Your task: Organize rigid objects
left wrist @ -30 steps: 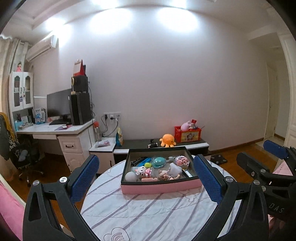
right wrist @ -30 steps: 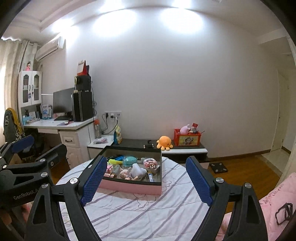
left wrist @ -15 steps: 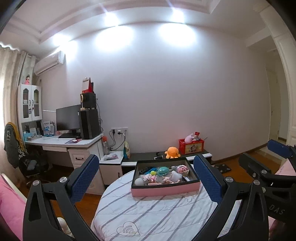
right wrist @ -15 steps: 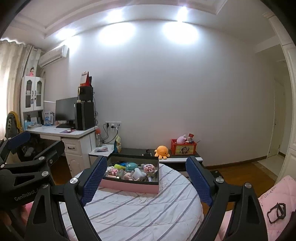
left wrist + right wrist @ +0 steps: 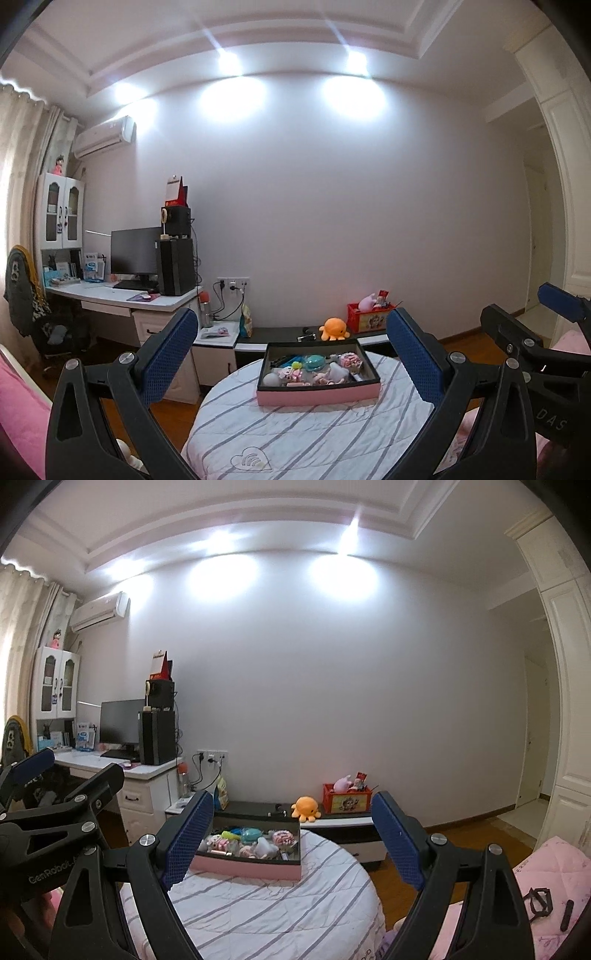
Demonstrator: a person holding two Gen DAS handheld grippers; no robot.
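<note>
A pink box (image 5: 318, 392) with a dark inner rim sits on a round table with a striped cloth (image 5: 295, 439). It holds several small toys: a teal round case (image 5: 314, 361), a white ball (image 5: 272, 379), a white figure (image 5: 338, 370) and pink pieces. The box also shows in the right wrist view (image 5: 248, 864). My left gripper (image 5: 291, 354) is open and empty, held back from the table. My right gripper (image 5: 291, 836) is open and empty, also well short of the box. Each gripper shows at the edge of the other's view.
A low cabinet behind the table carries an orange plush octopus (image 5: 334, 328) and a red box (image 5: 365, 317). A white desk with monitor and speaker (image 5: 147, 291) stands at left. Pink bedding with black items (image 5: 546, 897) lies at right. Wood floor surrounds the table.
Both grippers have pulled back and up from the table. The box now looks smaller and farther, and more ceiling shows. Both stay open.
</note>
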